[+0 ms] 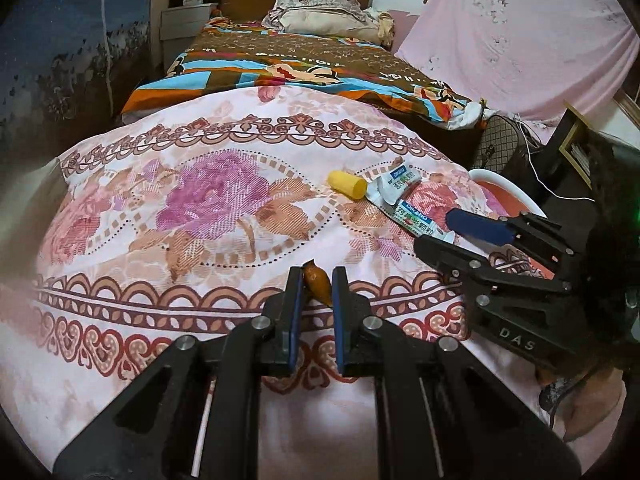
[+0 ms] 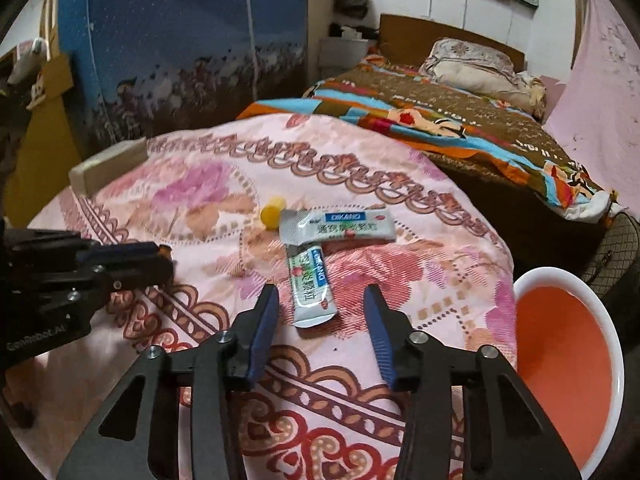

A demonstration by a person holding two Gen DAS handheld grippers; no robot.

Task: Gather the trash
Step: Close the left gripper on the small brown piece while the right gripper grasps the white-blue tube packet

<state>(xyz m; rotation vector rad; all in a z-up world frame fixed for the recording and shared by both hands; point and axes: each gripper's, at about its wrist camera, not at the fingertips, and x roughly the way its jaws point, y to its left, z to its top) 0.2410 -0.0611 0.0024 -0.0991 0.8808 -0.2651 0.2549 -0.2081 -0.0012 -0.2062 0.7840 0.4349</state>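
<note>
- Left tool (image 1: 316, 280): jaws drawn close, pinching a small brown scrap (image 1: 317, 285) between the blue pads; the scrap is lifted clear of the floral cloth (image 1: 168, 208) that covers the table.
- Right tool (image 2: 322, 300): jaws spread apart, nothing pressed between them; the pads stand either side of the near end of a sachet (image 2: 314, 288), which lies flat on the cloth and is not yet gripped.
- Just beyond that sachet: a second sachet (image 2: 338, 226) lies crosswise, its edge over the far end of the first; a yellow cap (image 2: 271, 213) rests beside it, toward the left tool's side.
- To the outer side of the right tool: a white basin with an orange inside (image 2: 520, 292), standing off the table edge, apparently the trash receptacle.
- Step in hand, as judged: one piece secured by the left tool; the right tool is set to take the near sachet.
- Next move calls for: lowering the right pads to the cloth, closing on the thin sachet without catching fabric, then carrying it sideways to the basin.
</note>
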